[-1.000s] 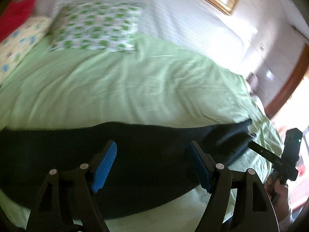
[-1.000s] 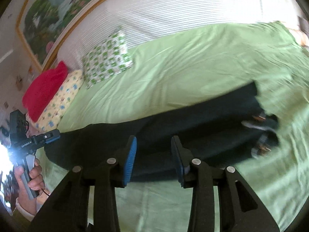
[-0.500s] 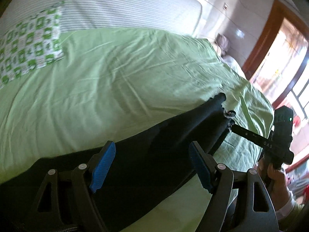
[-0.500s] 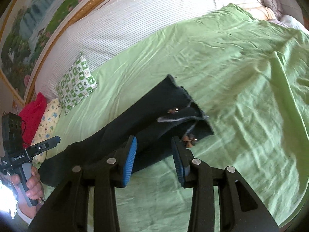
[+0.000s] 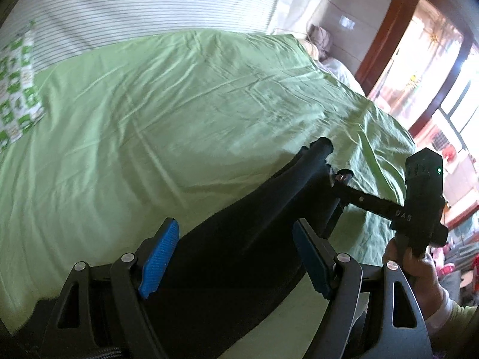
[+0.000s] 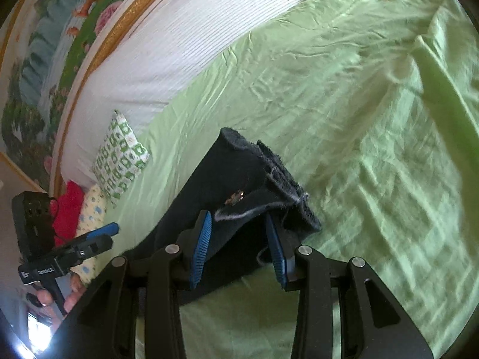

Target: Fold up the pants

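Right wrist view — black pants lying lengthwise on green bedsheet, waistband end between spread pads of right gripper, left gripper also spread wide over pants — green-patterned pillow near headboard.

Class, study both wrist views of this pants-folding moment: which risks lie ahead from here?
1. The right gripper stands open around the pants waistband; closing may catch only the loose flap.
2. The left gripper is open over the legs, so the cloth is unheld and may bunch on the wrinkled green sheet.
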Action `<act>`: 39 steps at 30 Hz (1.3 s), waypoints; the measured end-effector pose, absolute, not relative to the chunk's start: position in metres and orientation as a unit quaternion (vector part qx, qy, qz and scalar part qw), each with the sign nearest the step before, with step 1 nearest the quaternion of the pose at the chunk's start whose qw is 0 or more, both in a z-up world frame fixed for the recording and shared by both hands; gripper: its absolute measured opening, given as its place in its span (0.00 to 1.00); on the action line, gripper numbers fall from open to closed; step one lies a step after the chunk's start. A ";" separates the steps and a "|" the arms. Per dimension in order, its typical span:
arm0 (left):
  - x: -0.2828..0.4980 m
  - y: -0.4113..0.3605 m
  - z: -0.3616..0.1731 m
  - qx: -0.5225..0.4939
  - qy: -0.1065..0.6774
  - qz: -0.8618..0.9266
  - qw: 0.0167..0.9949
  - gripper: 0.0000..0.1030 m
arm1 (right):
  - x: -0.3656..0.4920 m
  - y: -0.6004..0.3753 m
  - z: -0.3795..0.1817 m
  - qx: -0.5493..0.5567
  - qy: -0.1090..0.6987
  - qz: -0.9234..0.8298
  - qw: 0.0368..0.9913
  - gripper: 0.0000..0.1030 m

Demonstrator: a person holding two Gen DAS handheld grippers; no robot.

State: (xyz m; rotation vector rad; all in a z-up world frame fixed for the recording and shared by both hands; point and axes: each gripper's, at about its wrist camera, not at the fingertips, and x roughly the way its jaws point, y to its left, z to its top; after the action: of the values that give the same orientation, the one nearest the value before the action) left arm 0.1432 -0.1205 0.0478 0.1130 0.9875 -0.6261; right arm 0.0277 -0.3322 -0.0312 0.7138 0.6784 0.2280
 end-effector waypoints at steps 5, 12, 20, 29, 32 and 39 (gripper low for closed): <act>0.158 -0.148 0.046 0.078 0.470 -0.324 0.817 0.77 | 0.014 -0.333 -0.028 0.333 0.317 0.119 0.880 0.05; 0.179 -0.193 0.021 0.121 0.500 -0.364 0.777 0.77 | -0.004 -0.345 -0.034 0.362 0.330 0.120 0.864 0.08; 0.198 -0.238 -0.010 0.152 0.535 -0.406 0.725 0.69 | -0.005 -0.359 -0.039 0.382 0.326 0.083 0.861 0.41; 0.202 -0.252 -0.022 0.140 0.532 -0.448 0.705 0.29 | 0.009 -0.356 -0.047 0.388 0.316 0.111 0.858 0.32; 0.199 -0.252 -0.017 0.140 0.522 -0.453 0.709 0.14 | 0.010 -0.357 -0.051 0.395 0.315 0.118 0.855 0.16; 0.194 -0.229 0.015 0.095 0.493 -0.475 0.723 0.11 | -0.001 -0.351 -0.027 0.377 0.283 0.153 0.868 0.15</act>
State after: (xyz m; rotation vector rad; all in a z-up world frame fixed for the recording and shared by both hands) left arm 0.1942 -0.2293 0.0150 0.2093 1.0878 -1.0491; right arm -0.0009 -0.3515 -0.0267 0.7893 0.5930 0.3192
